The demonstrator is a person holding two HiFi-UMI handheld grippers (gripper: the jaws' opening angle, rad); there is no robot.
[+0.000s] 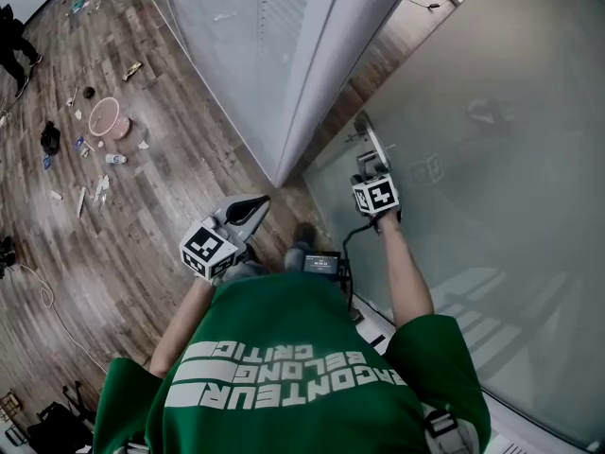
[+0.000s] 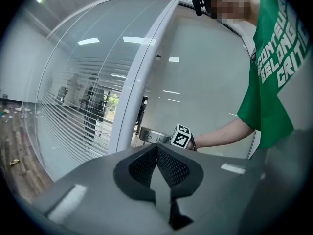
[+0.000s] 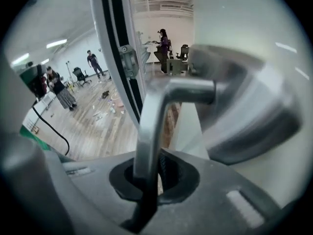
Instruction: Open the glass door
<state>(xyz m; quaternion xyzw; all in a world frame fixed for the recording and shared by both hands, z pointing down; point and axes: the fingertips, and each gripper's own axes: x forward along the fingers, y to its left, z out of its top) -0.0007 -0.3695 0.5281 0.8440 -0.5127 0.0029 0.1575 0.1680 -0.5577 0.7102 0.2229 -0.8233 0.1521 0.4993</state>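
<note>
The handle (image 3: 148,131) was held by the fingers of the right gripper (image 3: 146,180) — those of the left gripper (image 2: 157,173) were shut, empty — and the glass door (image 1: 492,206) seemed only ajar.

— Entry one: we log a wooden floor (image 1: 175,192) with a pink basin (image 1: 110,117) standing on it, and scattered litter (image 1: 99,189) just beside the basin.

— We add a black bag (image 1: 50,138) near that basin, a white cable (image 1: 47,296) trailing over the boards, and a person in dark clothes (image 1: 14,41) at the far edge.

— Last, we note a standing figure (image 3: 164,44) in the room beyond.
</note>
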